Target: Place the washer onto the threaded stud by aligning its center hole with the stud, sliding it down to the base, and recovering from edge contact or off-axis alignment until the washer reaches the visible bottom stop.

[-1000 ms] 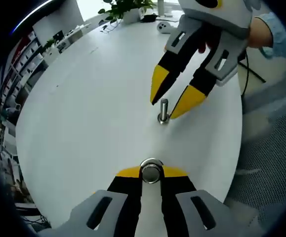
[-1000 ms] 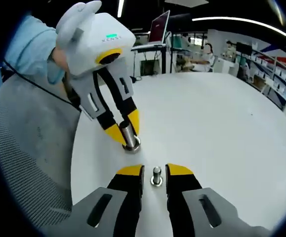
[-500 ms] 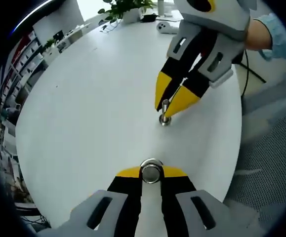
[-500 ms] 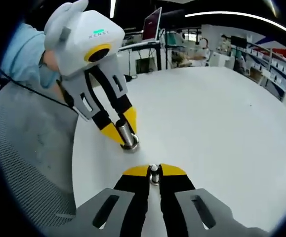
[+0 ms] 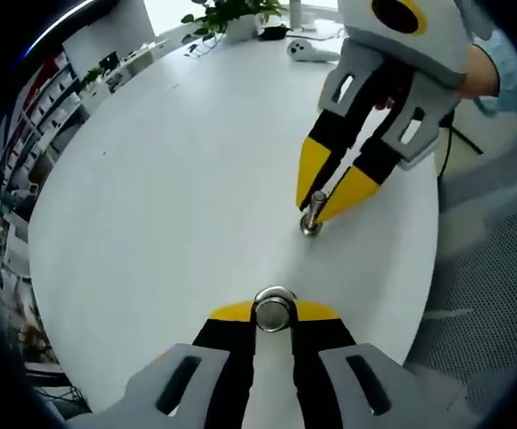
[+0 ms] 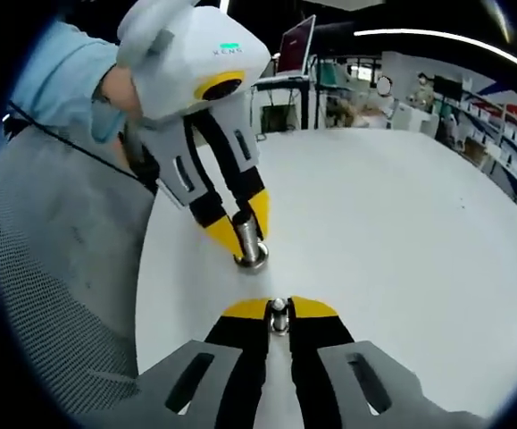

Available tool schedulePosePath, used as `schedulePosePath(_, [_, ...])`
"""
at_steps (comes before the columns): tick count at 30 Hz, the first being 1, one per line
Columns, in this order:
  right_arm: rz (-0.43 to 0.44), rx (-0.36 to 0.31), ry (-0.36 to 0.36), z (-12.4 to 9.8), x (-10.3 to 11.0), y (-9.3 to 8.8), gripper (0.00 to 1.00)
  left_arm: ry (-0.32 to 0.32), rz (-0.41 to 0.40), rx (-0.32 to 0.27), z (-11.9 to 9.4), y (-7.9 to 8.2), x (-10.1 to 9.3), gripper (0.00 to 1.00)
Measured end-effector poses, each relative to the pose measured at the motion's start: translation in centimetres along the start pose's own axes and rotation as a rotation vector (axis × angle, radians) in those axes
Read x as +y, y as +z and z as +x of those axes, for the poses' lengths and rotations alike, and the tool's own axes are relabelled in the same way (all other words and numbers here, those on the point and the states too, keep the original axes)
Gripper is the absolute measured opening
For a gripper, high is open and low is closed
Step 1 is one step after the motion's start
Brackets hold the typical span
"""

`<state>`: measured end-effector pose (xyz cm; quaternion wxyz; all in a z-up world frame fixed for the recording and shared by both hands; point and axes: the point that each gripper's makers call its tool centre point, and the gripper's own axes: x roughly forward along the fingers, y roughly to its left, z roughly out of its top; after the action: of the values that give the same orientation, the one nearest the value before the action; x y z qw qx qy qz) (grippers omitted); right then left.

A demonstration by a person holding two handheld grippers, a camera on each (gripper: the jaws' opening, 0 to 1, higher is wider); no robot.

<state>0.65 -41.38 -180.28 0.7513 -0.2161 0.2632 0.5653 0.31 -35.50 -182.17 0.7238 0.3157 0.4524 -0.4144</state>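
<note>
My left gripper (image 5: 274, 316) is shut on a thick metal cylinder (image 5: 274, 307) that stands on the white round table (image 5: 169, 179); from above its top looks like a ring. In the right gripper view that cylinder (image 6: 252, 248) has a wider ring at its foot, and the left gripper (image 6: 245, 234) clamps its upper part. A thin metal stud (image 5: 312, 222) with a flat ring at its base stands a short way beyond. My right gripper (image 5: 314, 207) comes in from the upper right, shut on its top. The same stud (image 6: 279, 313) sits between my right gripper's (image 6: 279, 307) yellow tips.
A potted plant (image 5: 225, 12) and a white controller (image 5: 316, 51) lie at the table's far edge. The near table edge runs close to both metal parts, with grey mesh (image 6: 53, 268) beyond it. Desks, a laptop (image 6: 296, 40) and shelves stand past the table.
A second ago my right gripper stood open around the thin stud; it has shut on the stud's top. Gripper and stud now sit slightly further right. The left gripper kept its hold.
</note>
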Motion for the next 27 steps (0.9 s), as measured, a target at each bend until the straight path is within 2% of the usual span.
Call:
schedulePosePath(2, [0.021,-0.008,-0.015,-0.3,-0.3,0.3,0.24,0.006,0.017,0.004,0.0,-0.1,-0.1,0.14])
schedulePosePath(4, [0.036,-0.018,-0.032,-0.6,-0.7,0.6,0.33,-0.003,0.025,0.016,0.2,-0.4,-0.5,0.22])
schedulePosePath(7, [0.031,-0.026,-0.038,-1.4,-0.8,0.9,0.35,0.005,0.035,0.032,-0.2,-1.0,-0.7,0.35])
schedulePosePath(14, [0.042,-0.052,-0.034,-3.2,-0.3,1.8,0.44,0.008,0.072,0.025,-2.8,-1.5,-0.5,0.41])
schedulePosePath(17, [-0.018,-0.047,-0.033,-4.3,0.3,2.1,0.5,0.03,0.082,-0.006,-4.8,-1.9,-0.2,0.43])
schedulePosePath(19, [-0.02,-0.042,-0.028,-5.1,0.9,2.3,0.57,0.024,0.073,-0.053,-6.3,-1.9,-0.5,0.46])
schedulePosePath(21, [-0.016,-0.042,-0.021,-6.0,1.4,2.6,0.63,0.027,0.072,-0.073,-8.0,-2.5,-0.8,0.47])
schedulePosePath(24, [-0.006,-0.055,-0.029,-7.8,1.9,3.5,0.71,0.026,0.021,-0.123,-10.8,-3.0,-1.0,0.48])
schedulePosePath(27, [0.023,-0.074,-0.032,-10.1,2.4,4.6,0.78,0.037,-0.061,-0.209,-14.1,-3.0,-1.0,0.56])
